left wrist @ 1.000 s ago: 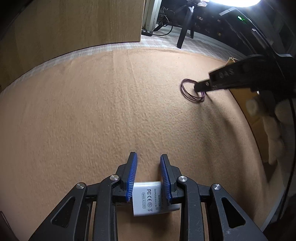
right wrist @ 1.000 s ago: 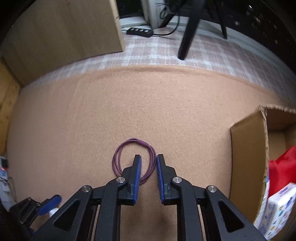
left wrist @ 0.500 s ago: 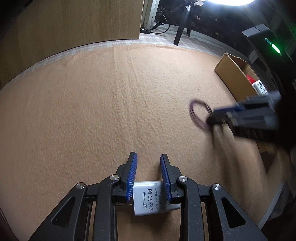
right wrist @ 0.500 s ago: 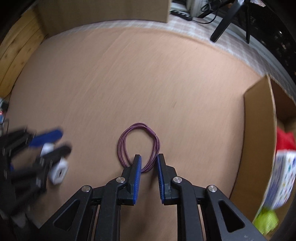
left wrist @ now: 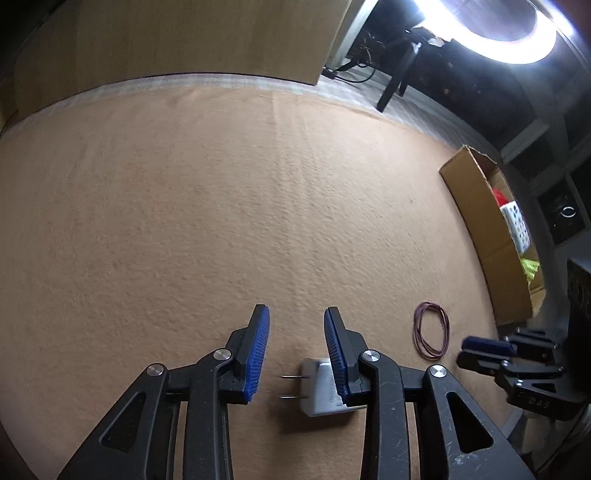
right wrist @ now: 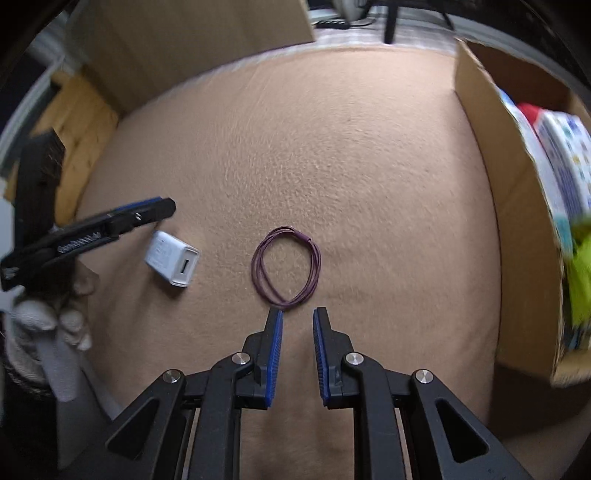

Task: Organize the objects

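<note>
A white USB charger (left wrist: 321, 391) lies on the tan mat with its two prongs pointing left; it also shows in the right wrist view (right wrist: 171, 263). My left gripper (left wrist: 295, 332) is open above it, its right finger over the charger's edge, not gripping. A purple cable loop (right wrist: 286, 267) lies flat on the mat; it also shows in the left wrist view (left wrist: 431, 335). My right gripper (right wrist: 297, 315) is open and empty, just short of the loop's near end. The left gripper shows in the right wrist view (right wrist: 144, 214).
An open cardboard box (right wrist: 509, 192) stands at the right with colourful packets (right wrist: 561, 147) inside; it also shows in the left wrist view (left wrist: 484, 236). A wooden panel (left wrist: 166, 40) stands beyond the mat's far edge. A ring light (left wrist: 491, 33) glares at top right.
My left gripper has opened and let the charger go onto the mat. My right gripper has let go of the purple loop, opened and drawn back from it.
</note>
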Action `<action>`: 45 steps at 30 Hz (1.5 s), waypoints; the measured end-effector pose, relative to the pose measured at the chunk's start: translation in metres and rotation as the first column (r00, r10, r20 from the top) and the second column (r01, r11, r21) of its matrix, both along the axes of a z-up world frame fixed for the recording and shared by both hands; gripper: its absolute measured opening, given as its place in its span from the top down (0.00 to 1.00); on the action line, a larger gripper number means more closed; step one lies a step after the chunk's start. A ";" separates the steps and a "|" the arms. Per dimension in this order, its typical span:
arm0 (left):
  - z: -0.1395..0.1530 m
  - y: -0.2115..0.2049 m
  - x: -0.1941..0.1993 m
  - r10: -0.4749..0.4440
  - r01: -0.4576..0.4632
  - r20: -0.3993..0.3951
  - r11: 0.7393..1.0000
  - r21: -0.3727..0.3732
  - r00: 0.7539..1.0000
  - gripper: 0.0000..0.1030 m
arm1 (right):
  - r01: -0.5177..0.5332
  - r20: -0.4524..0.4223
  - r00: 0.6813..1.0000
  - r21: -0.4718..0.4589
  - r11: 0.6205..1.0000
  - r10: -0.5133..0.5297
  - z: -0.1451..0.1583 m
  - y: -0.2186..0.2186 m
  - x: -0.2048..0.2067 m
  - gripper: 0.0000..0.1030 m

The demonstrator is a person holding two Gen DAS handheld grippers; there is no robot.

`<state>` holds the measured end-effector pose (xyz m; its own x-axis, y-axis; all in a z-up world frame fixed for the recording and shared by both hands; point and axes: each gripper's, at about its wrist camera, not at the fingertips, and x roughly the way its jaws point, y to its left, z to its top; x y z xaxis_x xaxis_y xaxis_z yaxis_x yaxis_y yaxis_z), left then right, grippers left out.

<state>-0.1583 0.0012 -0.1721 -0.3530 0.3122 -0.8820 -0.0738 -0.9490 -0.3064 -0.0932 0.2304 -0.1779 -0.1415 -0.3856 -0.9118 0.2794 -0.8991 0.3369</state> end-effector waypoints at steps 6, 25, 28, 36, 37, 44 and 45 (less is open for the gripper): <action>-0.005 0.007 -0.004 -0.077 0.078 0.025 0.996 -0.046 0.997 0.69 | 0.022 -0.006 1.000 -0.017 1.000 -0.022 0.002 0.016 0.005 0.84; 0.012 0.043 0.080 -0.132 0.132 -0.011 0.991 -0.035 0.991 0.36 | 0.035 -0.040 0.999 -0.001 0.999 -0.035 0.000 0.015 -0.004 0.59; 0.007 0.063 0.090 -0.160 0.157 -0.023 0.981 -0.116 0.987 0.36 | 0.044 -0.048 0.998 0.020 0.999 -0.043 -0.003 0.016 -0.006 0.59; -0.006 0.080 0.091 -0.156 0.154 -0.004 0.973 -0.170 0.988 0.53 | 0.027 -0.074 0.997 0.067 0.997 -0.022 -0.010 -0.002 -0.014 0.59; -0.007 0.082 0.089 -0.156 0.153 -0.002 0.972 -0.176 0.988 0.55 | 0.024 -0.078 0.997 0.072 0.997 -0.018 -0.009 -0.003 -0.015 0.59; -0.009 0.076 0.085 -0.143 0.137 -0.017 0.971 -0.198 0.990 0.62 | 0.001 -0.083 0.997 0.100 0.995 0.008 -0.014 -0.019 -0.019 0.59; -0.009 0.072 0.082 -0.138 0.132 -0.017 0.972 -0.194 0.990 0.62 | -0.001 -0.084 0.996 0.104 0.995 0.010 -0.015 -0.023 -0.021 0.59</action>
